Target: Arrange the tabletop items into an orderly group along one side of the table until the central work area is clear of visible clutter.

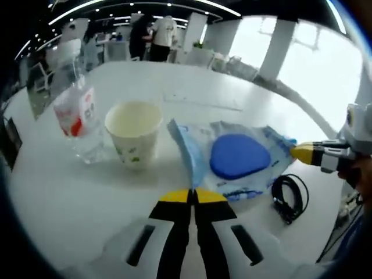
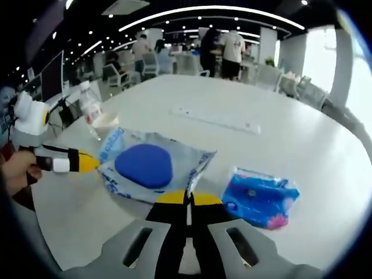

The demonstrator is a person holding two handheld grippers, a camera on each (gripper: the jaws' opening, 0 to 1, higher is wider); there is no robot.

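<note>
Left tongs (image 1: 192, 196) are together w/ nothing between them, tips just short of the clear plastic bag (image 1: 232, 160) holding a blue rounded pad (image 1: 239, 156). Left of the bag stand a paper cup (image 1: 135, 133) and a water bottle w/ red-white label (image 1: 78, 116), close beside each other on the white desk (image 1: 192, 87). A coiled black cable (image 1: 289, 196) lies right of the bag. Right tongs (image 2: 187, 199) are also together, empty, at the bag's near edge (other tongs' yellow tip touches its far side). A small blue packet (image 2: 260, 197) lies apart, right of the bag.
</note>
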